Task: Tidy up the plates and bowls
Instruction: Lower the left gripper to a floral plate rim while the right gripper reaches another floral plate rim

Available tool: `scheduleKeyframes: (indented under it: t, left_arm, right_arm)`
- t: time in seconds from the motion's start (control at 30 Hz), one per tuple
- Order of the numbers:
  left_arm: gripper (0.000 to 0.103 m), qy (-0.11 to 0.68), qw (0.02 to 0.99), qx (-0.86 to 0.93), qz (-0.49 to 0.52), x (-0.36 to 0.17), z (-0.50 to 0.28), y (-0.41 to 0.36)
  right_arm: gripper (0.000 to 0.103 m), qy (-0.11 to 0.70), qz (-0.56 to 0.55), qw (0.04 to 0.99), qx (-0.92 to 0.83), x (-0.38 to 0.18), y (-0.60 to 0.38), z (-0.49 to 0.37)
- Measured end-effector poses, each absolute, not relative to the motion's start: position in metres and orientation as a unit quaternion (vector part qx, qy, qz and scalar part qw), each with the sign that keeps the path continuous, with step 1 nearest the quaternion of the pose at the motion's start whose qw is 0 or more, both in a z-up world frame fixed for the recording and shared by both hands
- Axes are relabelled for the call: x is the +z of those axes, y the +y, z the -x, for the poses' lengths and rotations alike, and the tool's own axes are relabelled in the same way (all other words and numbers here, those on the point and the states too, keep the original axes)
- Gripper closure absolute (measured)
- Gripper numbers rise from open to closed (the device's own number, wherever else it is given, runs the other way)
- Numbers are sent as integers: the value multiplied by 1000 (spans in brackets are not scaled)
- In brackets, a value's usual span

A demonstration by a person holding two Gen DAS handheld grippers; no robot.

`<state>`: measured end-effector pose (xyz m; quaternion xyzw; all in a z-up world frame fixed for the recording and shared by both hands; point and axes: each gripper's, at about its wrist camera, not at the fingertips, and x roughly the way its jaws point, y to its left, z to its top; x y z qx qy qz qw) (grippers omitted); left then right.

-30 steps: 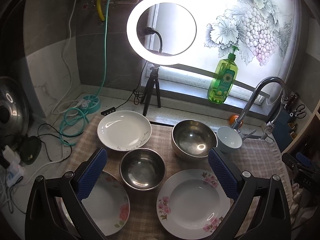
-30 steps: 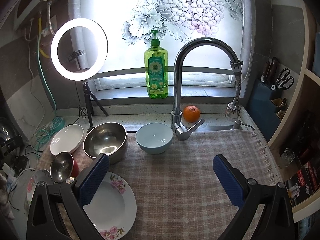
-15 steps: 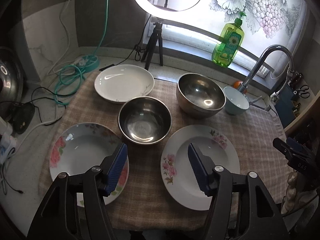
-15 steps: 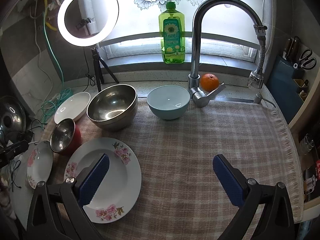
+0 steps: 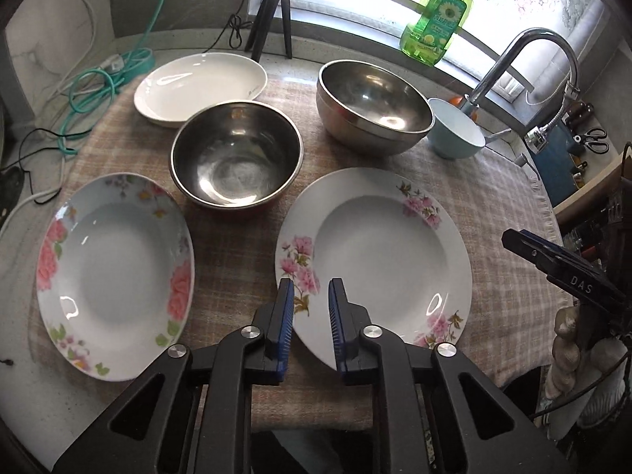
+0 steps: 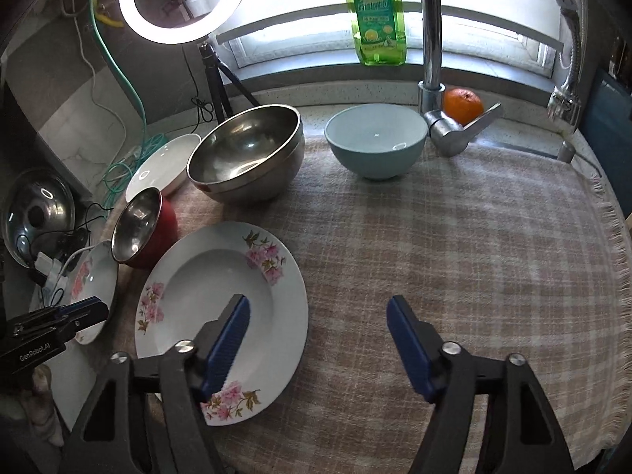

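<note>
While its blue pads stand a narrow gap apart, gripping nothing, the left gripper point(image 5: 310, 288) hovers at the floral plate's point(image 5: 375, 252) seven-o'clock rim; from the right wrist, the right gripper point(image 6: 318, 308) gapes wide and empty, that plate point(image 6: 221, 296) at nine o'clock, the blue bowl point(image 6: 376, 139) at twelve.

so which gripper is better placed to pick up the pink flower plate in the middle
Left, probably. The left gripper sits at the near rim of the pink flower plate, fingers narrowed to a small gap either side of the edge. The right gripper is wide open, with only one finger over the plate.
</note>
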<state>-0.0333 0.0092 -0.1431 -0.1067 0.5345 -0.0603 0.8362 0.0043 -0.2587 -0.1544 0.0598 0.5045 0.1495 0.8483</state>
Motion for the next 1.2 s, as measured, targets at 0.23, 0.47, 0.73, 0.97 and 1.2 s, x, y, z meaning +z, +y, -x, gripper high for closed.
scheduleKeyframes:
  t: [0.23,0.47,0.73,0.97,1.2]
  left_arm:
    - [91,552,826,-46,107,-157,19,12]
    - [91,567,813,-33,127,-169,7,21]
    - [91,581,802,-28,136,-177,-1,25]
    - [91,594,790,-32,146,-186,-7,26]
    - [91,599,786,-38,149,-189,-10,26]
  right_arm:
    - [55,530,-84,825,176,-172,-258,-14]
    - [63,560,-121,800,177,-190,-265,-26]
    - [66,583,-153,778,179,-210,-269,-35]
    - [66,592,-162,767,188,-217,-265,-39]
    - [69,600,-173,757,194,-223,-262,-42]
